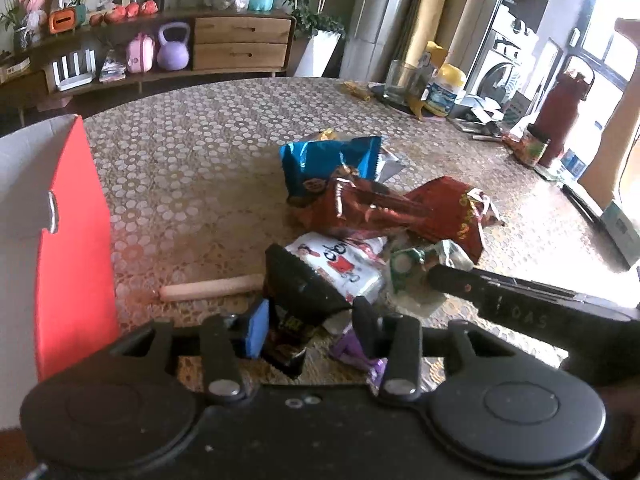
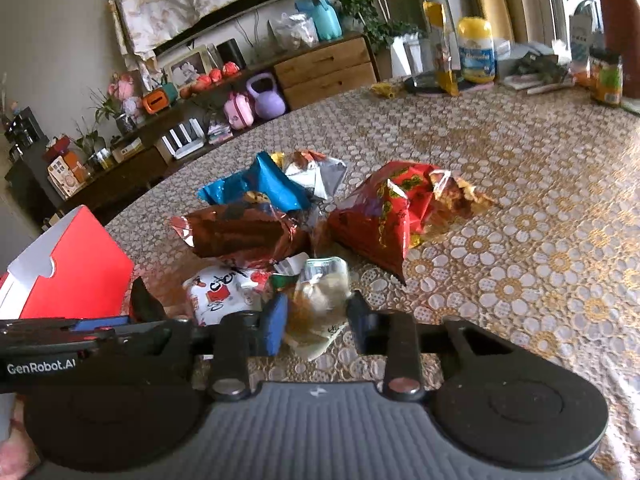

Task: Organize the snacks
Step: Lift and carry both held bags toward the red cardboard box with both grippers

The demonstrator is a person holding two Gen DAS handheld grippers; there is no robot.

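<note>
Left wrist view shows a pile of snack bags on the bench (image 1: pixel 200 168), with a red box (image 1: pixel 76 240) standing open just beside the pile on its left. The left tongs (image 1: pixel 310 316) are clenched on a dark snack packet (image 1: pixel 288 332) at the near edge of the pile, with a purple wrapper (image 1: pixel 360 354) lying close under them. In the right wrist view, the right tongs (image 2: pixel 318 320) squeeze a see-through bag of pale snacks (image 2: pixel 320 300) with a green top. That bag lies with its long side pointing away from the camera, green end far. The dark packet is crumpled, so I cannot tell which way it points. What could go wrong: both tongs bite only thin, slippery film, so a bag could slide out when lifted. The white snack bag (image 1: pixel 344 268) touches both, so it might get dragged along.
</note>
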